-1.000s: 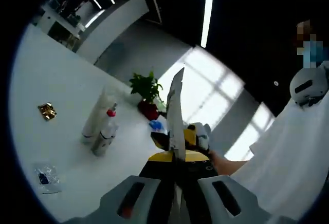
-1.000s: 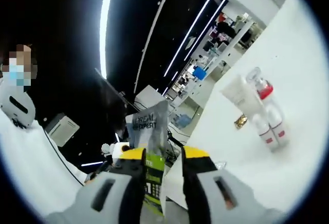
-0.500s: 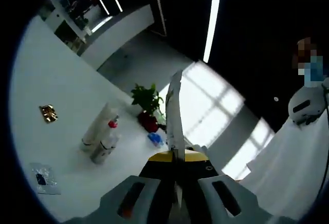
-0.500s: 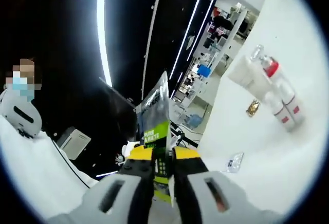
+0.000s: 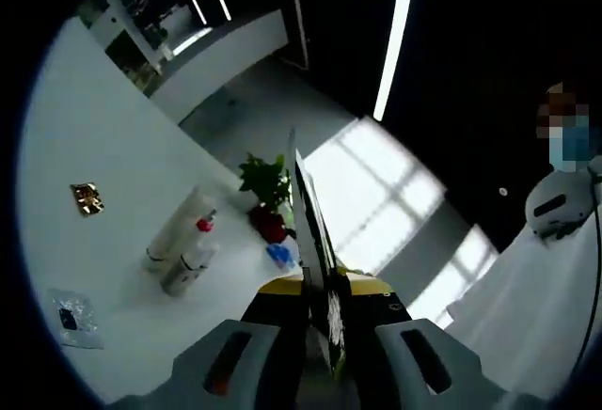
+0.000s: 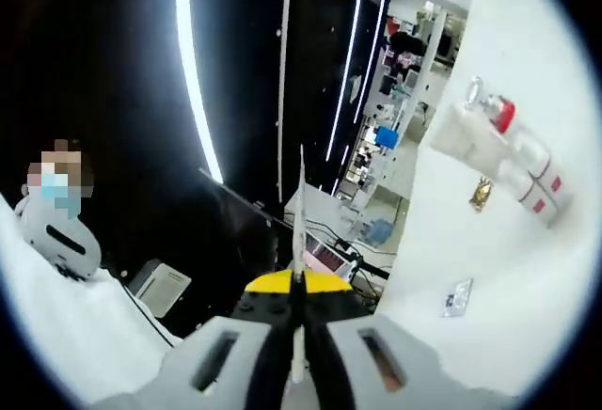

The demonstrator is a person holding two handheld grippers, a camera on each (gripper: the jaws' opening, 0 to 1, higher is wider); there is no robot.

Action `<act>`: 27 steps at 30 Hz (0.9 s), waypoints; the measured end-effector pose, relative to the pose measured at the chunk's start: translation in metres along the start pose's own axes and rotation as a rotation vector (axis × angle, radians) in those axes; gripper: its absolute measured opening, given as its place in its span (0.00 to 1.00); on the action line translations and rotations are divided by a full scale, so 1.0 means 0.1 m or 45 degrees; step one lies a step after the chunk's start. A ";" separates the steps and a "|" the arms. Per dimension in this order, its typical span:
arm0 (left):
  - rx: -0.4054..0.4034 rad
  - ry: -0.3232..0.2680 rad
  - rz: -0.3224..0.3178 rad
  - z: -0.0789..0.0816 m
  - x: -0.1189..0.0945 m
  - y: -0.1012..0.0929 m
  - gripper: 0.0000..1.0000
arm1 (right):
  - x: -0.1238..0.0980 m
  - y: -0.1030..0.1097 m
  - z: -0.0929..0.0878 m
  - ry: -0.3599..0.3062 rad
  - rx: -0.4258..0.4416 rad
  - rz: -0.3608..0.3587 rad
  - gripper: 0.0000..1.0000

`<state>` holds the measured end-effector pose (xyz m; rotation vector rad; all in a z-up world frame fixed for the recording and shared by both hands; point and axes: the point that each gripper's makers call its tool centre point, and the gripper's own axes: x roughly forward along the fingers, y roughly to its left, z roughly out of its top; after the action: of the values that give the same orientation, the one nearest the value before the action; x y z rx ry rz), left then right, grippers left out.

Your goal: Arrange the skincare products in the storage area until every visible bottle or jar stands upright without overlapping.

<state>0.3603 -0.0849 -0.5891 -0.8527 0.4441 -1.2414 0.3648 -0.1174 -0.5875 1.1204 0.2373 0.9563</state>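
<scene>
My left gripper (image 5: 320, 286) is shut on a flat dark sachet (image 5: 310, 212) that stands edge-on above the yellow jaw tips. Far to the left, on the white table (image 5: 103, 128), a white tube (image 5: 179, 227) and small bottles with a red cap (image 5: 193, 252) stand close together. My right gripper (image 6: 297, 284) is shut on a thin sachet (image 6: 300, 212), also edge-on. In the right gripper view the same cluster of tube and red-capped bottles (image 6: 508, 147) sits far to the right on the table (image 6: 527, 269).
A gold item (image 5: 87, 197) and a small clear packet (image 5: 68, 318) lie on the table, as do the gold item (image 6: 483, 192) and packet (image 6: 458, 297) in the right gripper view. A potted plant (image 5: 268, 194) stands behind the bottles. A person in white (image 5: 555, 241) is at the right.
The sachet in my right gripper has turned from face-on to edge-on and the jaws have drawn closer. The other gripper and a hand have left the left gripper view.
</scene>
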 end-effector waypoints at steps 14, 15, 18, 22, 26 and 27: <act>-0.084 0.033 0.033 -0.23 -0.05 0.05 0.00 | -0.05 -0.19 0.02 -0.032 -0.043 -0.127 0.01; -0.084 0.031 0.036 -0.23 -0.05 0.05 0.00 | -0.05 -0.20 0.03 -0.032 -0.057 -0.135 0.01; -0.084 0.018 0.036 -0.22 -0.05 0.05 0.00 | -0.03 -0.25 0.03 -0.008 -0.138 -0.179 0.03; -0.107 -0.003 0.039 -0.21 -0.06 0.07 0.00 | 0.00 -0.26 0.02 0.025 -0.164 -0.189 0.07; -0.110 -0.004 0.055 -0.22 -0.07 0.10 0.00 | -0.01 -0.30 -0.01 0.057 -0.205 -0.211 0.19; -0.113 -0.004 0.058 -0.22 -0.07 0.11 0.00 | -0.01 -0.30 -0.01 0.057 -0.212 -0.215 0.23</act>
<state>0.3494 -0.0843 -0.6119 -0.9150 0.5164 -1.1851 0.3796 -0.1201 -0.6136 0.9123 0.2791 0.8355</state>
